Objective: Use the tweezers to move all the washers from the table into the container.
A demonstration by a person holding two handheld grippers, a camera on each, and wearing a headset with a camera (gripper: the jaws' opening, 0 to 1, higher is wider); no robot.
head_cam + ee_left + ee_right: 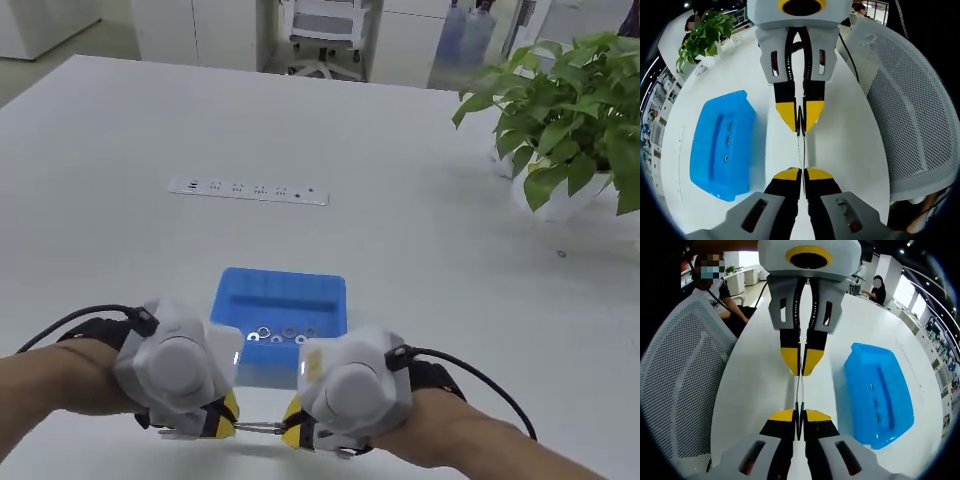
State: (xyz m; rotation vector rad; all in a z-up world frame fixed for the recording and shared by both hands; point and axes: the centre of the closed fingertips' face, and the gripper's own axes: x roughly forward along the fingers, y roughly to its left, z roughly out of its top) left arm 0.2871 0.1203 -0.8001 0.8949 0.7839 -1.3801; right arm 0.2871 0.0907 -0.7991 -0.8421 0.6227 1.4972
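Though near table (420, 230) edge, tweezers (262, 428) (container (280, 292) beyond)

- Counter (400, 150): white, plain and broad, running from the near edge far back to a straight far edge.
- Container (280, 290): a blue rectangular tray, flat on the counter close to the near edge, about midway across.
- Power strip (248, 190): white, long and thin, lying flat beyond the container and well apart from it, its length across the counter.
- Pot (560, 195): white, standing upright at the counter's right side, with a leafy green plant (570, 100) in it.
- Small dark speck (561, 253): on the bare top just in front of the pot; too small to tell what it is.
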